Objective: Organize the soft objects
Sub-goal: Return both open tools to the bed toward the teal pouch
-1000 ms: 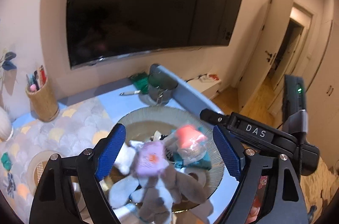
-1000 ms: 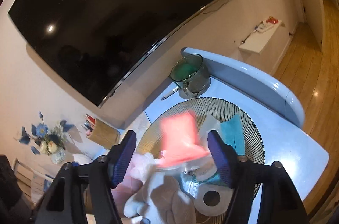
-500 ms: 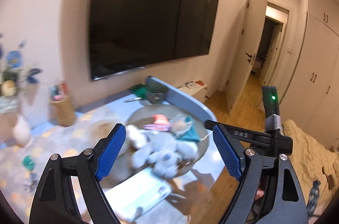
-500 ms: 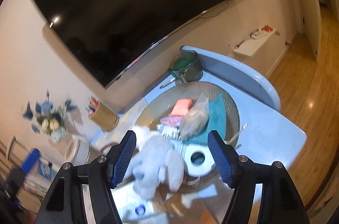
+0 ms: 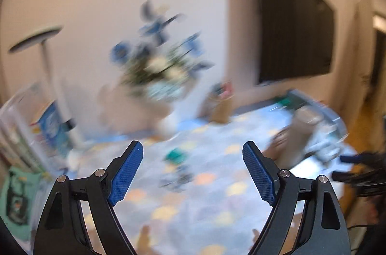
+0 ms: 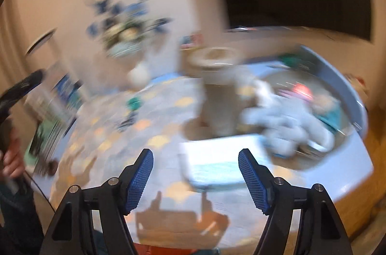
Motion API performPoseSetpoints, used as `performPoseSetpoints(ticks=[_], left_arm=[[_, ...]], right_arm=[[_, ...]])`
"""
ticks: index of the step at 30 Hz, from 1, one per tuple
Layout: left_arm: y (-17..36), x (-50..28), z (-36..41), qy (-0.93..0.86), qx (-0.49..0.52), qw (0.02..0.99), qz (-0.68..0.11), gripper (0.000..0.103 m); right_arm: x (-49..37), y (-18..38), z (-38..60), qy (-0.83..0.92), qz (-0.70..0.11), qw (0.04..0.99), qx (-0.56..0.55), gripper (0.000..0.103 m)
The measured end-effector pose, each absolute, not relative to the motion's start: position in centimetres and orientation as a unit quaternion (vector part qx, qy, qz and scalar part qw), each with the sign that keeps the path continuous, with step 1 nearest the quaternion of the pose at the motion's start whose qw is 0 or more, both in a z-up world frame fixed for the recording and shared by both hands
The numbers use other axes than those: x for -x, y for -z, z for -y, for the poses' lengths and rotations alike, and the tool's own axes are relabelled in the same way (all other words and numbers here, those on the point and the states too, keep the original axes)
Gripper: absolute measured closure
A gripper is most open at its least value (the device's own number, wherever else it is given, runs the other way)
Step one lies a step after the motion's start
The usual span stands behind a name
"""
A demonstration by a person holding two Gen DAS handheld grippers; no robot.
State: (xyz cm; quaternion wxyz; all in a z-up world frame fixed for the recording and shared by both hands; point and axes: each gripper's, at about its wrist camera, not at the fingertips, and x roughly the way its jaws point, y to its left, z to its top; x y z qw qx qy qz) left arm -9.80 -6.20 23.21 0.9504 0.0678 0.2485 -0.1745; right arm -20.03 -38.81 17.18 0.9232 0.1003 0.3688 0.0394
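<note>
Both views are smeared by motion. A grey plush toy (image 6: 287, 120) lies in a round dish (image 6: 349, 132) at the right of the table, with a pink soft item (image 6: 301, 88) and a teal cloth (image 6: 334, 115) behind it. A white flat packet (image 6: 222, 158) rests on the table in front of the dish. My right gripper (image 6: 196, 152) hovers short of that packet, its jaws opening and its pads touching nothing. My left gripper (image 5: 193, 146) stands open and empty over the patterned tablecloth (image 5: 217, 182). A small teal thing (image 5: 177, 155) lies ahead of it, and the dish (image 5: 301, 134) is a blur far right.
A vase of blue and white flowers (image 5: 159, 76) and a pencil holder (image 5: 222, 105) stand at the back of the table. A dark TV (image 5: 294, 33) hangs on the wall. A floor lamp (image 5: 45, 42) and shelves are on the left. A hand (image 6: 12, 158) holds the other gripper.
Both views have swung left and pulled back from the dish, which now sits at the right side. The pictures have turned much blurrier. Neither gripper has taken hold of anything.
</note>
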Motion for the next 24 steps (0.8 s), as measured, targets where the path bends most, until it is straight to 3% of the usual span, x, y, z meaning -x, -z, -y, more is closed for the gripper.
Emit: performPoseSetpoints(ticks=[4, 11, 24], left_arm=[[-17.4, 5.6, 2.6, 0.157, -0.038, 0.935, -0.316, 0.019], [-7.2, 1.5, 0.0, 0.136, -0.037, 0.912, -0.385, 0.019], [-1.7, -1.0, -1.4, 0.113, 0.006, 0.905, -0.409, 0.019]], right_arm=[[16.6, -16.6, 32.2, -0.075, -0.38, 0.92, -0.051, 0.023], [7.9, -9.9, 24.4, -0.113, -0.423, 0.898, -0.053, 0.022], [1.2, -1.5, 20.3, -0.092, -0.424, 0.901, -0.011, 0.022]])
